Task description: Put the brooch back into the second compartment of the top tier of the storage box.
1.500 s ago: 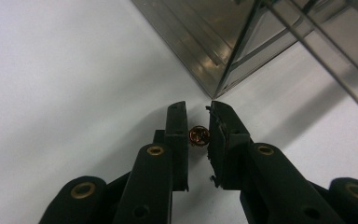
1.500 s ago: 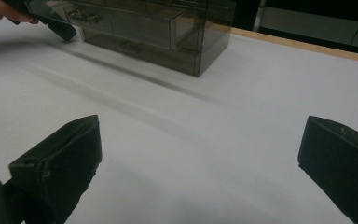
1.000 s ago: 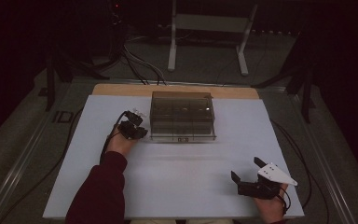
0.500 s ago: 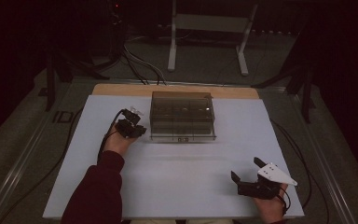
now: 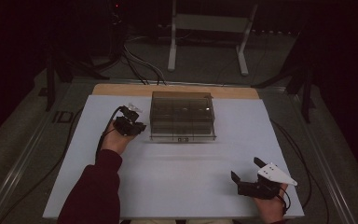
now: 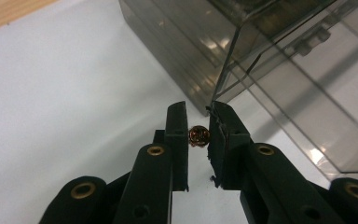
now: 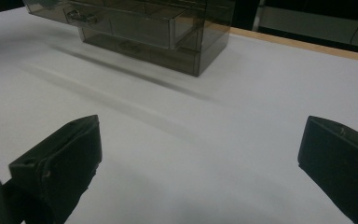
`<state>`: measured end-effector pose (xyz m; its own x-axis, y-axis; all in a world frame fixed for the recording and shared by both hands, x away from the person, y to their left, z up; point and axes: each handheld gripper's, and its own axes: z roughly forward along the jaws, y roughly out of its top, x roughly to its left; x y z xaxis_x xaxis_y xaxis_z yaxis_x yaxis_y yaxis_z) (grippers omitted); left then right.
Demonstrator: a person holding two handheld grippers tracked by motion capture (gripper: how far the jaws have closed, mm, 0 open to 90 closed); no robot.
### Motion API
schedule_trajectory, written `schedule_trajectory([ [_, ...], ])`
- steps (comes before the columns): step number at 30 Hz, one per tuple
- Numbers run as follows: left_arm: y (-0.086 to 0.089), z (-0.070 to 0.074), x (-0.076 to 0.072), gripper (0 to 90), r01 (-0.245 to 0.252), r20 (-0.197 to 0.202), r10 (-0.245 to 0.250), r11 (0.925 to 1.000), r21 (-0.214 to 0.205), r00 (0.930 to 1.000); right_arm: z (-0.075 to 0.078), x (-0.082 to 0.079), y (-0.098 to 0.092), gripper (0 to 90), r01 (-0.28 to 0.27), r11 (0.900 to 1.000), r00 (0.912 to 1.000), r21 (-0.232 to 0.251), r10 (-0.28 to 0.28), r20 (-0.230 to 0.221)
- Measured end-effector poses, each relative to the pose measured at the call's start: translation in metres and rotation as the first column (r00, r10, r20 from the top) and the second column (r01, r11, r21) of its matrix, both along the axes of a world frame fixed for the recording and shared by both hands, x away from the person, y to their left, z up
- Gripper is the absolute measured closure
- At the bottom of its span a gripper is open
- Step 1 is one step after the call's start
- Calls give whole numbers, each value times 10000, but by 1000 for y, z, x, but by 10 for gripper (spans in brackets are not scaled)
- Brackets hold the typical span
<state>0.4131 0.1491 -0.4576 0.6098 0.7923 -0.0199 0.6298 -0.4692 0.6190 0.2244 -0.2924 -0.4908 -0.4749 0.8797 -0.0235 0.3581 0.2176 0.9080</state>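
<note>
Copper-coloured, shiny and tiny: a small round metal piece (image 6: 198, 136), prob. a screw head or bead, sits pinched between the left tongs (image 6: 199, 140), just off the near left corner of the smoked plastic drawer box (image 5: 182, 116). Judging by looks it's hard, light and slick, so it could squirt out or roll away if the squeeze eases. Best hold is what it has now: pads square on opposite sides, across the widest part. It's gripped near the pad tips w/ little margin.

The box is see-through grey plastic, w/ several drawers, standing at the back of the white counter (image 5: 177, 186). In the right gripper view an upper drawer (image 7: 121, 23) stands pulled out a bit. Can't tell what's inside any compartment; too dark and glary.

Right tongs (image 5: 248, 170) rest near the front right corner of the counter, spread wide apart, nothing between them, well apart from the box.
</note>
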Motion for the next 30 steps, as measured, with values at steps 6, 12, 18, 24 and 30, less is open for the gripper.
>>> schedule_trajectory([
  [6,0,9,-2,794,74,118,-74,10000,-13,9999,0,0,0,0,-22,10000,10000,-24,22,-6],
  [12,-2,16,-3,794,229,204,-229,9997,26,9995,-1,0,1,0,-33,10000,10000,-44,33,-16],
  [18,-4,23,-4,794,378,261,-377,9993,2,9989,-1,0,1,0,-42,10000,10000,-43,42,-30],
  [24,-7,30,-5,794,545,327,-541,9985,-111,9980,-1,1,1,0,-32,10000,10000,-38,31,-43],
  [30,-11,37,-6,794,729,421,-724,9973,-103,9965,-1,1,1,0,-35,10000,10000,-52,35,-38],
])
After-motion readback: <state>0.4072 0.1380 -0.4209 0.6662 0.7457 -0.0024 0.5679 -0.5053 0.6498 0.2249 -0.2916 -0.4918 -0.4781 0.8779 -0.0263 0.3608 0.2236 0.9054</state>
